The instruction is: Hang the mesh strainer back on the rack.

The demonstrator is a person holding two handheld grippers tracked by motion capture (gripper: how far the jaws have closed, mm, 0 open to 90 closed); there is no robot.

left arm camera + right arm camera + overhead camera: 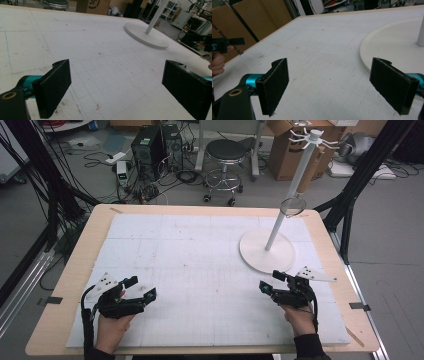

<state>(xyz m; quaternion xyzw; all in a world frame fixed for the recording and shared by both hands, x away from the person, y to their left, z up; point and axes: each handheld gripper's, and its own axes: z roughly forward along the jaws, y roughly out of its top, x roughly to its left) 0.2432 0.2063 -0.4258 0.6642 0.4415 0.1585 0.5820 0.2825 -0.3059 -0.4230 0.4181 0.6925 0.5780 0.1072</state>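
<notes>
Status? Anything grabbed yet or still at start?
Nothing looks done: the white stand sits upright on the mat, untouched. In hand: nothing; left claw and right claw both open, apart from the stand. Left: the whole job, starting with a reach, probably by the right claw.

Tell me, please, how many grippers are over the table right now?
2: the left gripper hovers near the table's front left, and the right gripper near the front right, beside the white stand. Both are open and empty.

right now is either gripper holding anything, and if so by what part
Nothing is held. The left gripper and the right gripper both have their jaws wide apart over the bare white mat, with nothing between them.
</notes>
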